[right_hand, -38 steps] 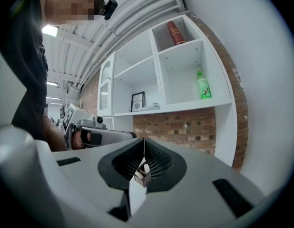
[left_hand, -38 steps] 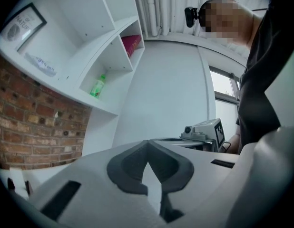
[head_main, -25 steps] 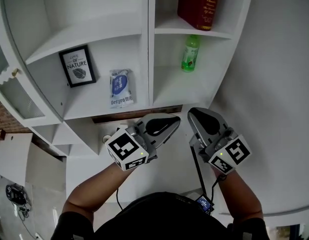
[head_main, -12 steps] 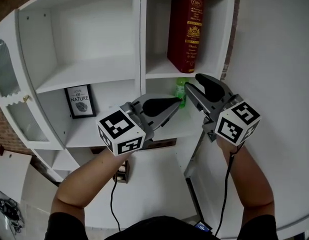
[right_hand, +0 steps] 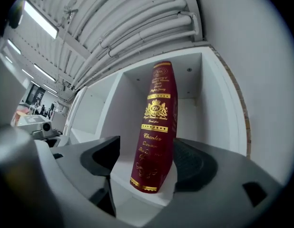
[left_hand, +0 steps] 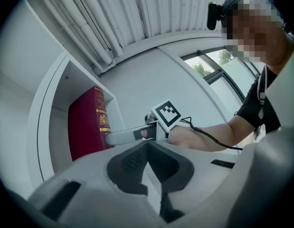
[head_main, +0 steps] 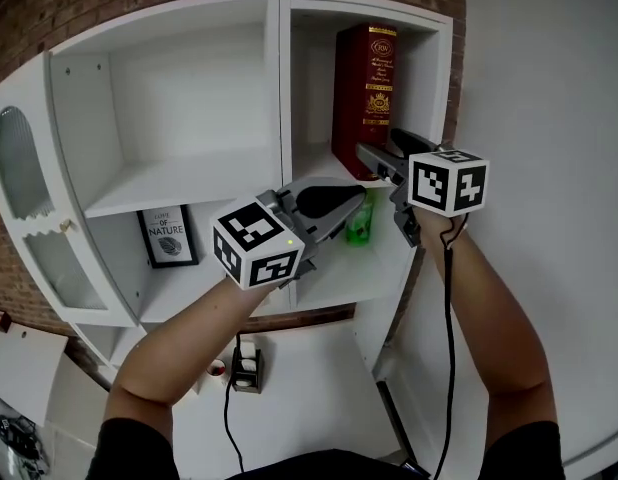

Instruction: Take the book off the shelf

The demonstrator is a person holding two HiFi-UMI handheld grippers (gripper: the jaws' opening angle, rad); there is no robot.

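**Right gripper (head_main: 379,148) spread wide round the book (right_hand: 155,141)**

The left gripper (left_hand: 147,148), jaws clenched together on nothing, hangs in front of the shelf (head_main: 189,173); it covers most of a green bottle (head_main: 359,226) in the compartment under the book's. The small things on the floor (head_main: 247,366) below are too small to name. The book, dark red with gilt lettering, stands with a slight lean in the top right compartment; there is open room on both its sides and little above it. The right gripper's jaws have just been opening; they stand released with the book's spine between them, a gap showing at the left pad; whether the right pad touches the cover I cannot tell. A framed print (head_main: 169,236) leans in the lower left compartment.
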